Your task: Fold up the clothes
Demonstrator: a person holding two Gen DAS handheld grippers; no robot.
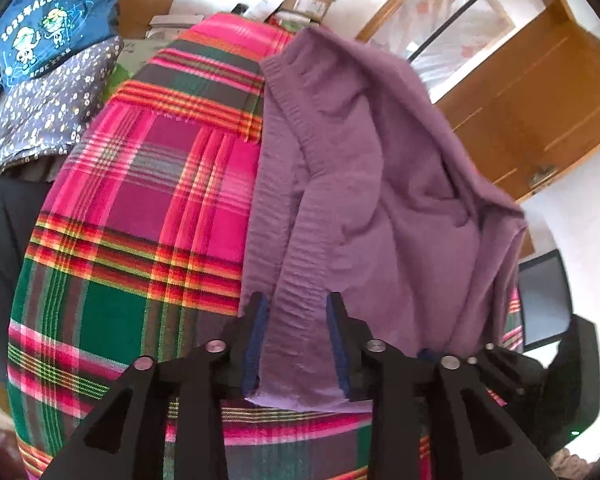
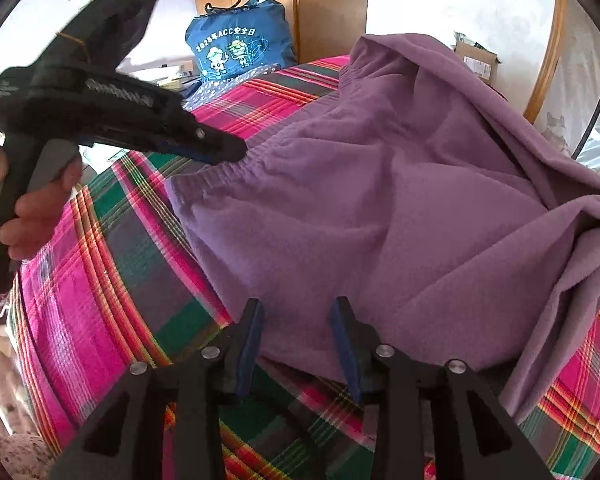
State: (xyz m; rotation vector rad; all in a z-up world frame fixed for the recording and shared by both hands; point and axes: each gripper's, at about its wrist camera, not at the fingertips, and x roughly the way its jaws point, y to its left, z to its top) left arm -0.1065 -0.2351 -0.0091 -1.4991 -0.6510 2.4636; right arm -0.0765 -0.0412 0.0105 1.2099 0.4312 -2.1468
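**A:** Half open at the left gripper, low centre of the left view. Ribbed edge of the purple garment lying slack between the pads, nothing pinched.

**B:** Same at the right gripper: jaws parted, fleece edge between them, no grip. Garment spread over the plaid blanket, filling centre and right of both frames.

**A:** Biggest risk from here? Closing too deep and nipping blanket along with fleece, then lifting the whole cover with the fold.

**B:** Or catching only the top layer. Thick rumple at upper right, doubled over itself. Lopsided fold likely if left unsmoothed.

**A:** Worth minding the far side too: blue bag and dotted cloth at upper left, possibly near enough to snag on a wide sweep.
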